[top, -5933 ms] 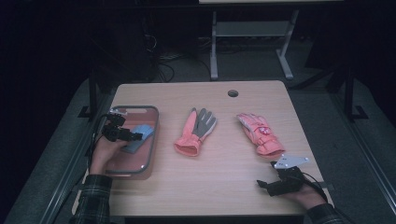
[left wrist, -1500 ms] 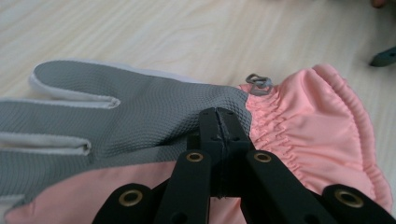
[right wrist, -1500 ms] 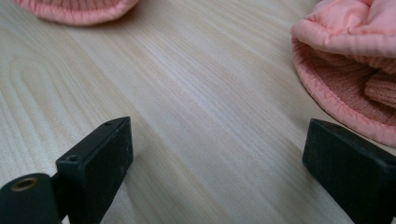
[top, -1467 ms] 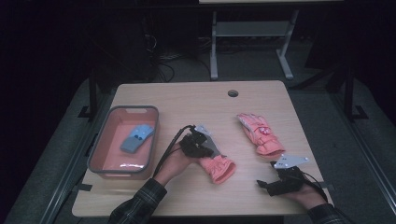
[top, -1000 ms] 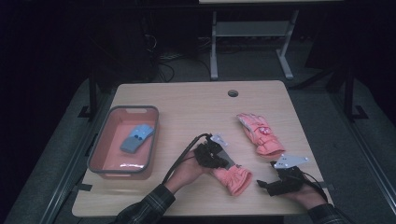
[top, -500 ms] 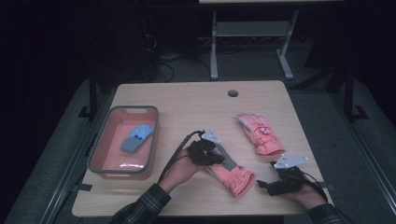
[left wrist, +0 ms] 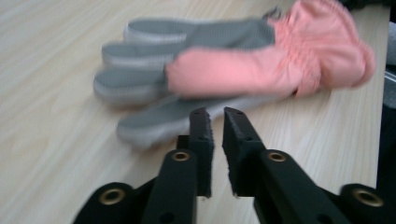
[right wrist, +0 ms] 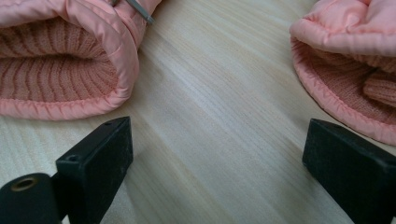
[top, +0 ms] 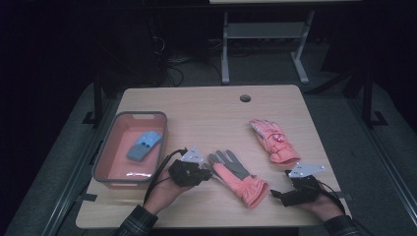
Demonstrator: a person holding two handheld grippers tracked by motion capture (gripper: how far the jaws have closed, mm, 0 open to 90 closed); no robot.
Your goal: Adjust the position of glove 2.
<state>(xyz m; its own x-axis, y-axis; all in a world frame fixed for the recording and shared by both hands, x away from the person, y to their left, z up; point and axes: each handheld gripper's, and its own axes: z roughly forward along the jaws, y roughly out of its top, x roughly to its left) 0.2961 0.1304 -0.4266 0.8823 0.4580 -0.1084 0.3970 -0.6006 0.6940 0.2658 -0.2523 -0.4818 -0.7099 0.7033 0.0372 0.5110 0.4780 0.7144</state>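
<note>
Palm-up glove lies flat on worktop, near-centre, fingers pointing far-left, cuff toward near-right. Palm + fingers grey w/ fine grid texture; thumb and cuff salmon-pink, cuff puffy, gathered at the wrist. In left gripper view the same glove is slightly blurred; four grey fingers fanned apart, pink thumb folded across the palm.

Left tongs sit just left of the fingertips, apart from the fabric. Jaws have just been opening: narrow slit between pads, nothing in it.

Second glove lies back-up, far-right of the first, all pink w/ a small red-white patch; the two are near each other, not touching.

Right tongs rest at near-right edge of worktop, jaws spread wide, bare wood between. Right gripper view: ribbed knit lining shows inside both cuffs.

Pink bin at left, holds a small blue item.
</note>
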